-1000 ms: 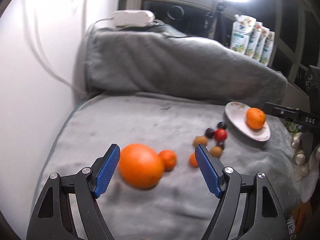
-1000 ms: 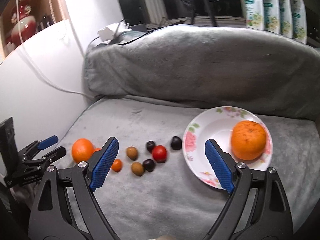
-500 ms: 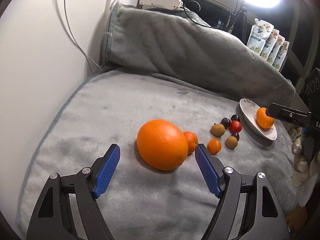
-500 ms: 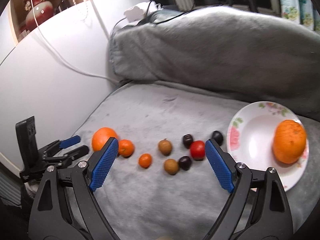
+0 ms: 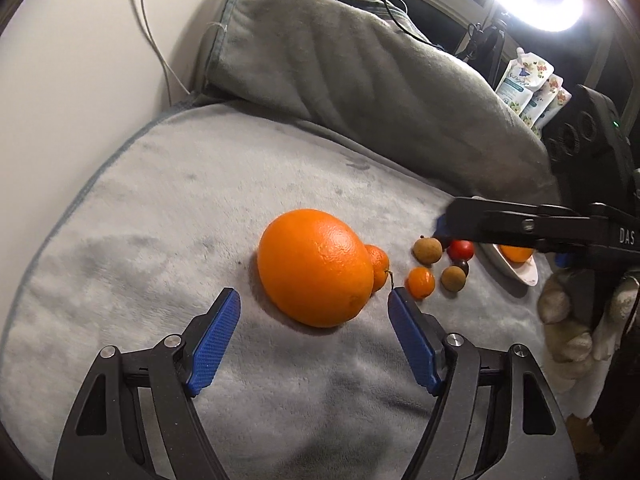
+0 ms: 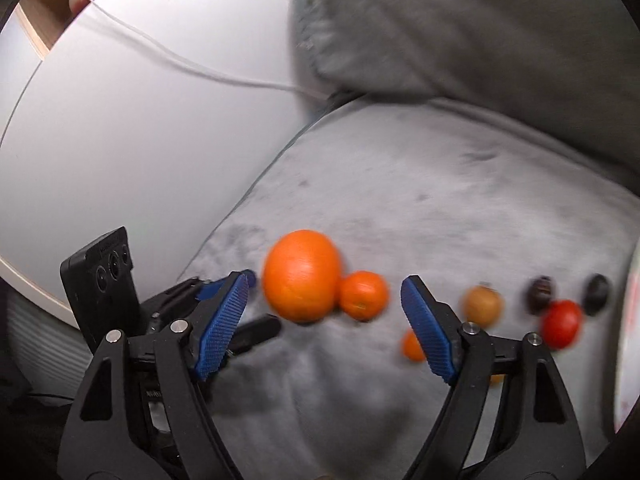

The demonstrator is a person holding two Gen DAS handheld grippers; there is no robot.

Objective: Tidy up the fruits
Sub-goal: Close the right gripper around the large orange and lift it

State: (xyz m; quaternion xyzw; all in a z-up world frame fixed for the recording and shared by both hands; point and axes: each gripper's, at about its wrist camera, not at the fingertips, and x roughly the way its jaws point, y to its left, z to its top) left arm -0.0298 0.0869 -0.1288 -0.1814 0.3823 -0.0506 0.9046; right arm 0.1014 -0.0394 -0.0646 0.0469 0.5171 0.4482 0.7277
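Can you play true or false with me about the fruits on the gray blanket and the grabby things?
1. The left hand-held gripper is squeezing the big orange. False: its jaws are open and the orange lies on the gray blanket just ahead of them.
2. A small mandarin touches the big orange. True.
3. The white plate has no fruit on it. False: an orange fruit sits in it.
4. The right hand-held gripper is open and holds nothing. True.
5. The red tomato is the biggest fruit. False: the big orange is far bigger.
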